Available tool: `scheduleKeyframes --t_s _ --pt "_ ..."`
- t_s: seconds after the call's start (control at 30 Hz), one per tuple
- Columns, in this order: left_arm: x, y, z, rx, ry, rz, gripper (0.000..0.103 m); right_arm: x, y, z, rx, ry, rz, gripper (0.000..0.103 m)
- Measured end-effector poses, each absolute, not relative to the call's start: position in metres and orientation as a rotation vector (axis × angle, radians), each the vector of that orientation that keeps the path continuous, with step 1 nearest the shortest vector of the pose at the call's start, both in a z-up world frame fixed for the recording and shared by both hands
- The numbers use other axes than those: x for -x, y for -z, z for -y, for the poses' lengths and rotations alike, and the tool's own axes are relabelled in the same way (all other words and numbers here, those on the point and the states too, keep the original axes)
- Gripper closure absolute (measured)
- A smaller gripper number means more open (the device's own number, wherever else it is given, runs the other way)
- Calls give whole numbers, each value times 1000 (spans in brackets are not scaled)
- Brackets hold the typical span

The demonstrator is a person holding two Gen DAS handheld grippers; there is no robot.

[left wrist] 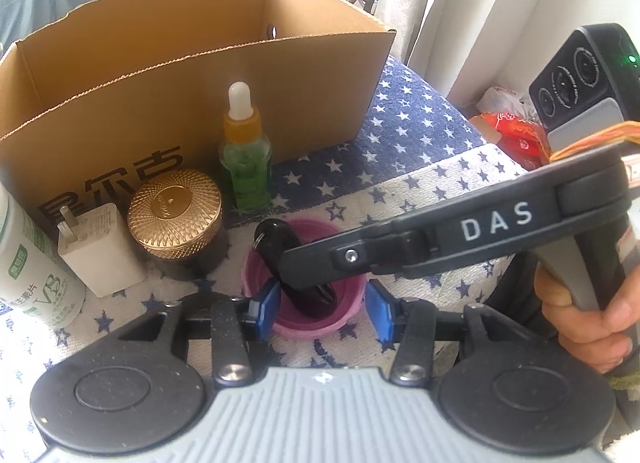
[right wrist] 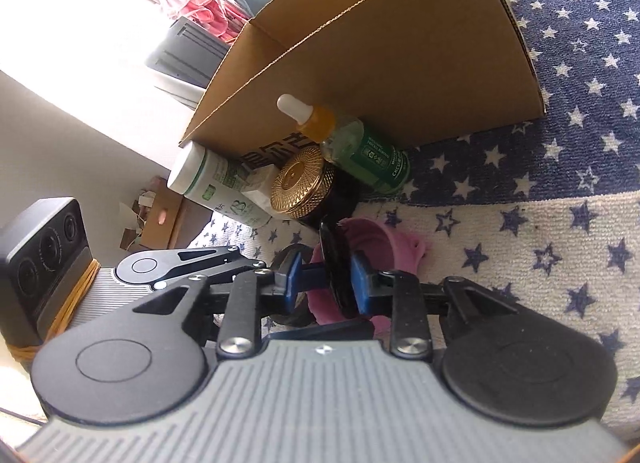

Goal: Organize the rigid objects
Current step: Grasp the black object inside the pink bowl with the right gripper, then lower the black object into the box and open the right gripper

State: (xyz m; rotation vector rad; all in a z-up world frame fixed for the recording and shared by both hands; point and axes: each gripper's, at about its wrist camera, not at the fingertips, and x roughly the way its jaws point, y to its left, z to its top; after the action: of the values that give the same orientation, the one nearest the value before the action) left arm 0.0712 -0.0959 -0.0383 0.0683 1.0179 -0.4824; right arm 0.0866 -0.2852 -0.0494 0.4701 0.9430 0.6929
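A pink cup (left wrist: 352, 303) stands on the star-patterned cloth just below my left wrist camera. My left gripper (left wrist: 322, 307) is open, its blue pads on either side of the cup. A black key fob (left wrist: 276, 241) with a metal ring leans inside the cup. My right gripper (left wrist: 298, 281) reaches in from the right, held by a hand (left wrist: 592, 323). In the right wrist view this gripper (right wrist: 326, 287) is shut on the key fob (right wrist: 338, 263), with the pink cup (right wrist: 384, 247) behind it.
An open cardboard box (left wrist: 240, 75) stands behind the cup. In front of it stand a green dropper bottle (left wrist: 245, 167), a gold-lidded jar (left wrist: 174, 213), a white charger plug (left wrist: 100, 251) and a white vitamin bottle (left wrist: 28, 263). Red packaging (left wrist: 516, 135) lies beyond the cloth's right edge.
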Motion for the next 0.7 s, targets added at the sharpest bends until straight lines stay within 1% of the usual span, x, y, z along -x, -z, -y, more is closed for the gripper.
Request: scheduleKeyframes --t_s 0.07,0.13,0.2,0.27,0.33,0.4,0.7 --pt "-70 38 97 -73 479 -1011 57 -88 51 285 -478 -690 -948 79" --pt "-68 38 98 -78 484 -1009 63 -89 53 284 -470 -669 -950 79" --pt "-68 38 101 -87 480 -1009 64 -90 55 281 -447 -643 -952 81" --pt "-66 37 102 -93 480 -1003 66 -91 58 282 -457 -632 -951 84" --pt "-64 34 102 -97 485 -993 73 -90 58 285 -468 -621 -950 86" --pt "-60 29 101 -105 483 -974 77 -85 55 287 -469 -614 -939 87" --pt "-40 -18 86 -115 480 -851 76 -65 12 280 -434 -636 -844 88"
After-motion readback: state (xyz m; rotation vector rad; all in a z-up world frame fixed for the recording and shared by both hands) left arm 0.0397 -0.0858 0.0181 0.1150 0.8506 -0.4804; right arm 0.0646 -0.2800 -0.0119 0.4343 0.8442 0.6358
